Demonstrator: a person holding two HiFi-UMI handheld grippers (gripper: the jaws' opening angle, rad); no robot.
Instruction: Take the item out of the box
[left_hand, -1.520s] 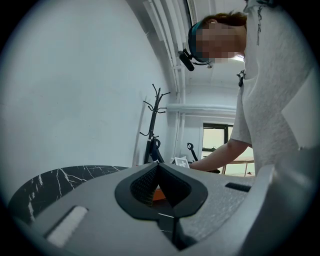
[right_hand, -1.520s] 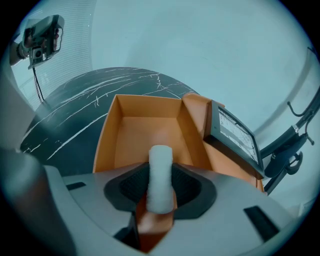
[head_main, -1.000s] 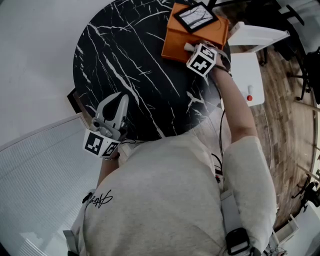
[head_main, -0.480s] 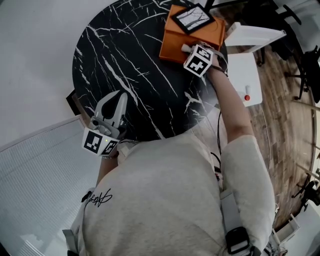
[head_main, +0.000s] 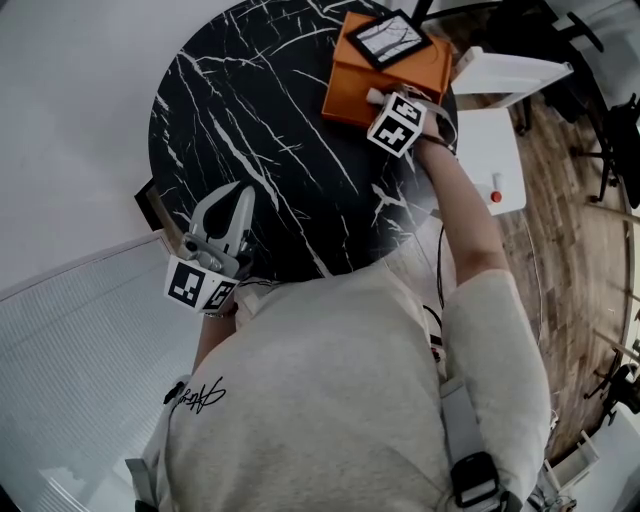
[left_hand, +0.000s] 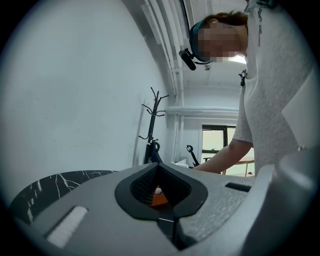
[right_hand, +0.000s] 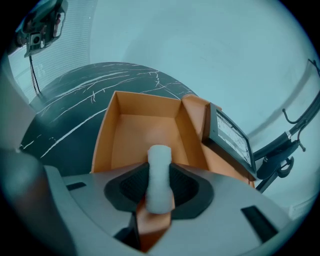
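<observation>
Round black marble tbl (head_main: 250, 120) w/ white veins is seen from above. An orange box (head_main: 350, 75) is set at its far-right edge, w/ a dark-framed panel (head_main: 390, 38) lying on the far part. R gripper (head_main: 383, 103) is held at the box's near side; a white item (head_main: 374, 95) is seen at its tip. L gripper (head_main: 238, 205) is held over the tbl's near-left edge, well apart from the box, tips together. A white side tbl (head_main: 490, 150) w/ red dot is seen at right on wood floor (head_main: 570, 230).

Box (right_hand: 142, 132) open above, framed panel (right_hand: 231, 136) flanking it
</observation>
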